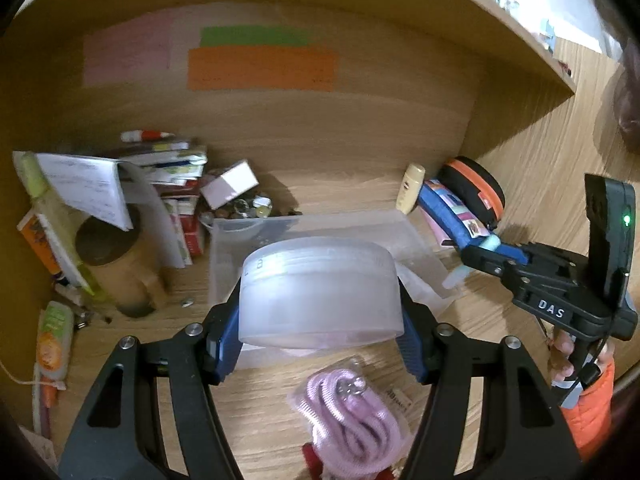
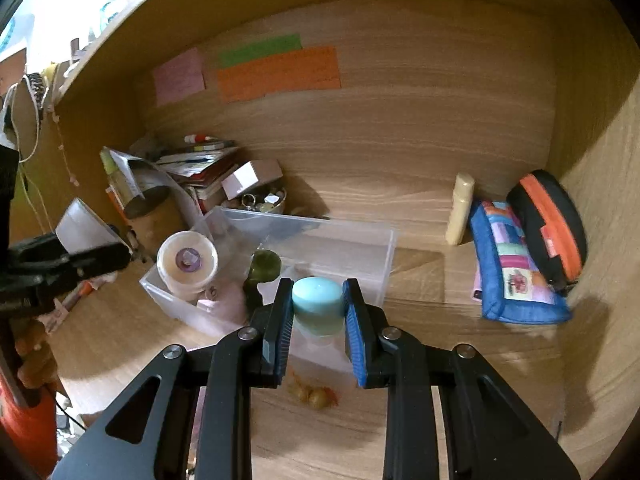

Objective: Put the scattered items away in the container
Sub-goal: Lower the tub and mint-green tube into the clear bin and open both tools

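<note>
A clear bin (image 2: 360,248) sits mid-desk, book pile (image 2: 200,164) behind-left, pouches (image 2: 516,268) to its right.
</note>
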Motion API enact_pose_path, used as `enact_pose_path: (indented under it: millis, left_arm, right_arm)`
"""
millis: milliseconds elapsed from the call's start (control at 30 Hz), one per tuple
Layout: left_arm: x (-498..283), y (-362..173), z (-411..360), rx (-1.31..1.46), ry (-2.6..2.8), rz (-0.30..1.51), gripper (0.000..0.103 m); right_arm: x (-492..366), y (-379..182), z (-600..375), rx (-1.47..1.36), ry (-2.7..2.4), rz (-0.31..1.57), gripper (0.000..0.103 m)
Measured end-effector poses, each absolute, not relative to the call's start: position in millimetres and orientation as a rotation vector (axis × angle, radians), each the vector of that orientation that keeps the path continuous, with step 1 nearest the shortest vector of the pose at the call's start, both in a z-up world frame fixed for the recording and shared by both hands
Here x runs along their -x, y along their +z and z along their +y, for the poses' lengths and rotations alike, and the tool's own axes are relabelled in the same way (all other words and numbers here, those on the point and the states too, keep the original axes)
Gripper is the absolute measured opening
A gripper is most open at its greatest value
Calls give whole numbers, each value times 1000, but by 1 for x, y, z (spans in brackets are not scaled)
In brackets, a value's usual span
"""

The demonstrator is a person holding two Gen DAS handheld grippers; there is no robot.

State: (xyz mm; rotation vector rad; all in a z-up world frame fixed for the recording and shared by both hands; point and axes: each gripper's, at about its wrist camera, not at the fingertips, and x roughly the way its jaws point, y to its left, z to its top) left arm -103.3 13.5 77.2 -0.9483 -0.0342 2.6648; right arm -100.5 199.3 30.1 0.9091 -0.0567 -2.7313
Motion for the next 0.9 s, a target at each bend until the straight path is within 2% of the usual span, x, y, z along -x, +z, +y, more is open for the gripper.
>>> enact_pose_path:
  millis: [467,767,900]
  left_arm:
    - [153,29,64,1113,2573,79,65]
    - [164,21,72,1101,2588,131,65]
    - [163,16,79,1079,2632,224,65]
  right_arm:
    - [151,-2,189,-1045,-2703,57,22]
    - [167,-13,181,-1060,-2679,90,22]
    - [170,-16,182,-1062,-2660,79,22]
